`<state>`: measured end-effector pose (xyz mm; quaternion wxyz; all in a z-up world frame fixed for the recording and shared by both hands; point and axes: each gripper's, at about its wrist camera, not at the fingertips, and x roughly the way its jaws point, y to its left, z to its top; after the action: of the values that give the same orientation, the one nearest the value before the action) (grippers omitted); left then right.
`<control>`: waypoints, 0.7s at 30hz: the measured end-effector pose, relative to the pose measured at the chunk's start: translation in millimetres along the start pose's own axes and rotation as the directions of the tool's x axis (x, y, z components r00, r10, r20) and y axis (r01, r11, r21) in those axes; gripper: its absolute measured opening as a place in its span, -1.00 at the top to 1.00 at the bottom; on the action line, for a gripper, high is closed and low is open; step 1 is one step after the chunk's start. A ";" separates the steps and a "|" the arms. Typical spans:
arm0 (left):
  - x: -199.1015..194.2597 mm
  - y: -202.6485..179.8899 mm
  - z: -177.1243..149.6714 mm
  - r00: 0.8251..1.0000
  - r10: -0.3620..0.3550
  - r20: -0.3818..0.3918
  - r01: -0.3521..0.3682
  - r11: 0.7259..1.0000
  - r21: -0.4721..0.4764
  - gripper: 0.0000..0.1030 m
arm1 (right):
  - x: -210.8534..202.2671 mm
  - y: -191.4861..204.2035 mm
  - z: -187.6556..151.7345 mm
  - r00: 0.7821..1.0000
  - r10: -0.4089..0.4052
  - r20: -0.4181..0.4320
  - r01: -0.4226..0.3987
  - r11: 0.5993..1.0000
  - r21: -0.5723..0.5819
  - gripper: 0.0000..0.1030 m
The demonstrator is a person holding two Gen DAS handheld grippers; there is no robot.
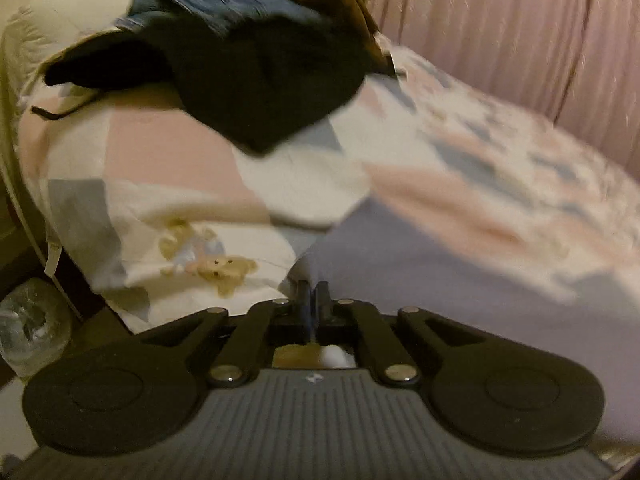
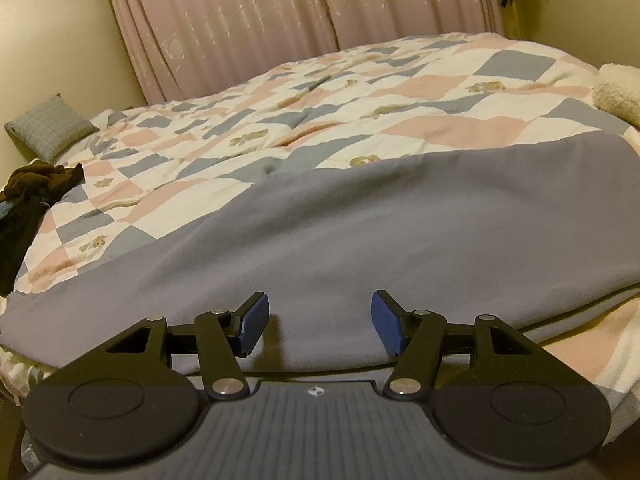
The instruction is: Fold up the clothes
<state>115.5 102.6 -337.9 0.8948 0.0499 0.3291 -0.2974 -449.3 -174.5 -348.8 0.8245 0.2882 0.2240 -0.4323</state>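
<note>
A large lavender-grey garment [image 2: 360, 220] lies spread flat across the near part of the bed. My right gripper [image 2: 316, 322] hovers open over the garment's near edge, its blue pads [image 2: 386, 326] wide apart with nothing between them. In the left wrist view my left gripper [image 1: 314, 294] has its fingers pressed together at a corner of the same grey garment [image 1: 440, 280], which runs off to the right from the fingertips. The view is blurred.
A heap of dark clothes [image 1: 248, 64], black, blue and brown, sits at the bed's far left corner, also visible as the dark pile [image 2: 28, 192]. The checked teddy-bear quilt [image 2: 360, 92] covers the bed. Pink curtains [image 2: 240, 20], a grey cushion [image 2: 50, 126] and a fluffy cream item [image 2: 618, 92] surround it.
</note>
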 end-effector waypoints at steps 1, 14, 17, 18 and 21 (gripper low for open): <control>1.5 -3.7 0.8 1.000 0.013 0.016 -0.013 1.000 0.022 0.94 | -1.0 -0.1 0.1 1.000 0.001 0.001 -0.001 1.000 -0.005 -0.17; -49.7 -45.2 25.5 0.963 -0.264 0.054 0.263 0.965 0.023 0.78 | -9.7 3.7 -1.2 0.999 0.042 0.031 -0.040 0.997 -0.063 -0.15; -56.2 -91.7 1.2 0.927 -0.376 -0.016 0.374 0.917 0.140 0.78 | -7.3 20.7 -1.9 0.999 0.036 0.016 -0.033 0.986 -0.165 -0.04; -57.6 -103.1 -6.2 0.918 -0.396 -0.032 0.396 0.906 0.151 0.78 | -9.9 20.1 -1.9 0.999 0.034 0.019 -0.030 0.984 -0.174 0.05; -76.0 -142.7 -24.4 0.885 -0.461 -0.065 0.458 0.840 0.292 0.78 | -20.6 8.9 -2.2 0.999 0.020 0.034 -0.013 0.983 -0.183 0.05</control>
<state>-24.9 30.7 -294.6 0.7808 0.1028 0.2791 -0.5495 -452.9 -157.0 -335.1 0.8548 0.2057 0.2456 -0.4081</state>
